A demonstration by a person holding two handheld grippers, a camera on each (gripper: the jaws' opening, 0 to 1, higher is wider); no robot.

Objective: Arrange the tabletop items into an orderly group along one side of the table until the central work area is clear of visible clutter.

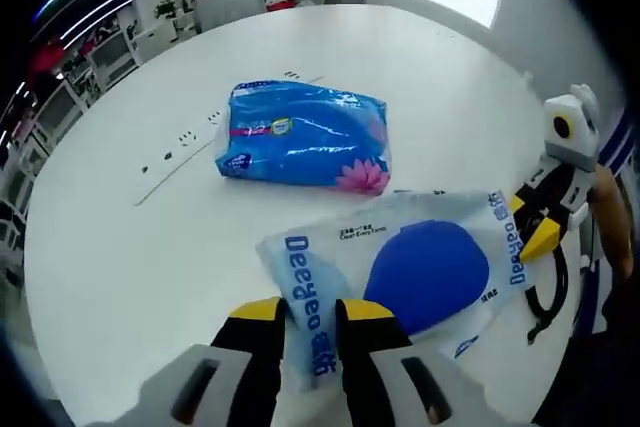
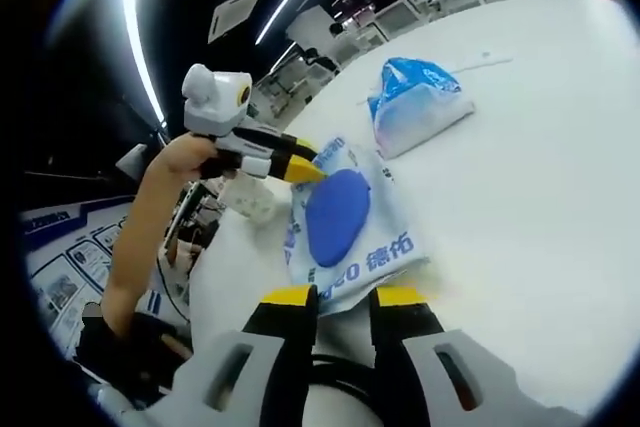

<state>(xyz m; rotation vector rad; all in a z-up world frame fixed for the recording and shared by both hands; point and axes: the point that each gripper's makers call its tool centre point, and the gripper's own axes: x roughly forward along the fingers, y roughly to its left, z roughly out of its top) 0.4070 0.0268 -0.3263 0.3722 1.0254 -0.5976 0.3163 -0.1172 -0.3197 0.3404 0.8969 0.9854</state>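
Both my grippers, left (image 1: 311,313) and right (image 2: 342,297), clamp the pouch (image 1: 420,267); next, carrying it beside the blue pack (image 1: 303,135).

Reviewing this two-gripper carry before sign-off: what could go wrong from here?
1. The left gripper and right gripper each pinch only an edge of the white Deeyeo pack; pulling apart could tear the film or slip it free.
2. The sagging pack might brush the blue tissue pack lying nearby on the table.
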